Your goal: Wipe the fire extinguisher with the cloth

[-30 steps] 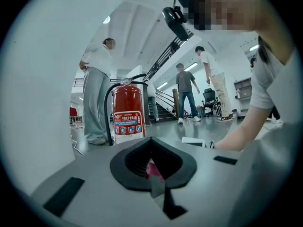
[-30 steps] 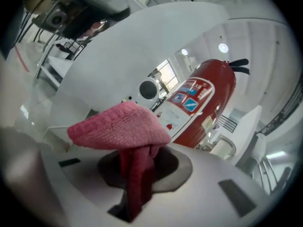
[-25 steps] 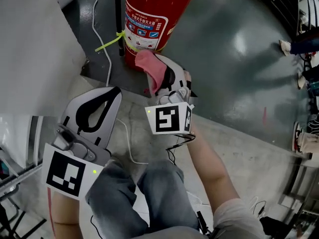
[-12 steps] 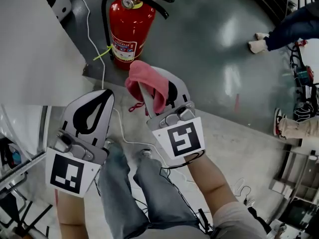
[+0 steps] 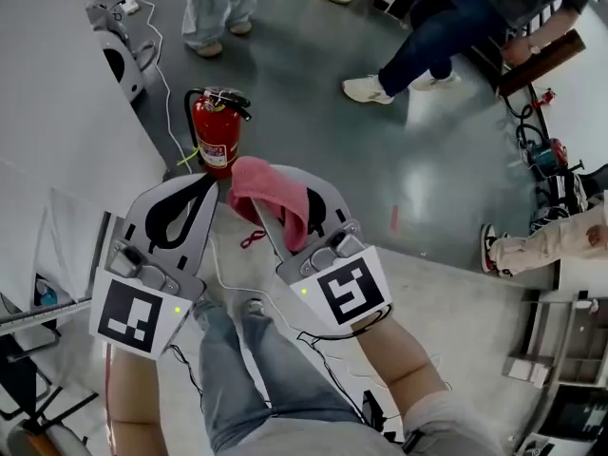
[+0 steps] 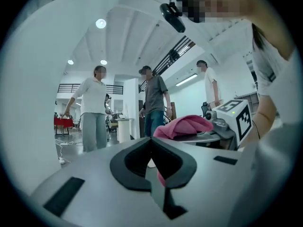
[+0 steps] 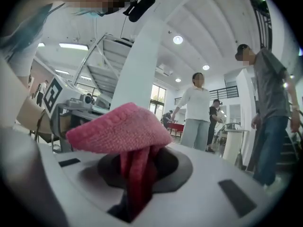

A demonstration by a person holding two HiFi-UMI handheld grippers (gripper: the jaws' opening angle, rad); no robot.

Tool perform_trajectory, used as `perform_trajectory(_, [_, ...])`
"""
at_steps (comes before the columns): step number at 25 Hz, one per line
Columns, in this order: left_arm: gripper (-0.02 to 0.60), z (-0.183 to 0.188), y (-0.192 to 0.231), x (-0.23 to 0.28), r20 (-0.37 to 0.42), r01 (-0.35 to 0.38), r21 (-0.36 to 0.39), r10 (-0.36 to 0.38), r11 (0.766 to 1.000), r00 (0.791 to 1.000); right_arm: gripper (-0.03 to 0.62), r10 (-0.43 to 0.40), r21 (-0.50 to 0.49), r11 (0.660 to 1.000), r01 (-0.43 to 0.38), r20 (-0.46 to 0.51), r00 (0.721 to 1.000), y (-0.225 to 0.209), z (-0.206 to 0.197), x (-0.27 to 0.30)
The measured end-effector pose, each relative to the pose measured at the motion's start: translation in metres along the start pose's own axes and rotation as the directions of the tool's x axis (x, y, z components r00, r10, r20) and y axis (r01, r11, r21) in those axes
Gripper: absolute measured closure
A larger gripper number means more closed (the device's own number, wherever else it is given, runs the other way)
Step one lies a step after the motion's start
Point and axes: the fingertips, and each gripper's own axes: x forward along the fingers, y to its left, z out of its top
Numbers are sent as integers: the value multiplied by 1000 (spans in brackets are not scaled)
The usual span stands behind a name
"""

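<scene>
A red fire extinguisher point(image 5: 218, 133) stands upright on the dark floor, ahead of both grippers and well apart from them. My right gripper point(image 5: 275, 202) is shut on a pink cloth point(image 5: 269, 190), which bunches over its jaw tips; the same cloth point(image 7: 120, 126) fills the right gripper view. My left gripper point(image 5: 195, 190) is shut with nothing between its jaws, just left of the cloth point(image 6: 182, 126), which also shows in the left gripper view. Both grippers are raised and point out level into the room.
A white wall point(image 5: 57, 112) runs along the left. A white cable point(image 5: 166, 74) trails past the extinguisher to a device point(image 5: 119, 50). Several people stand around: legs point(image 5: 214, 8) beyond, a seated person point(image 5: 446, 27) at right. My own legs point(image 5: 256, 369) are below.
The view has pulled far back and up: the extinguisher, close and large before, now looks small and distant. Both grippers have risen with the cloth still held in the right one.
</scene>
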Motion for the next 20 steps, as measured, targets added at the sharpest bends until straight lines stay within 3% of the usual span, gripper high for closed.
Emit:
perform_trajectory(4, [577, 70, -32, -15, 36, 10, 64, -13, 998, 999, 530, 43, 11, 999, -43, 32, 999, 3, 66, -38])
perform_trajectory(8, [577, 109, -61, -33, 58, 29, 82, -34, 996, 998, 530, 71, -4, 998, -70, 66, 995, 14, 108, -69])
perform_trajectory(13, [577, 129, -86, -58, 104, 44, 86, -53, 995, 993, 530, 77, 46, 996, -81, 96, 992, 33, 127, -100])
perform_trajectory(20, [577, 133, -128, -110, 100, 43, 84, -51, 996, 994, 528, 74, 95, 992, -83, 93, 993, 76, 137, -141])
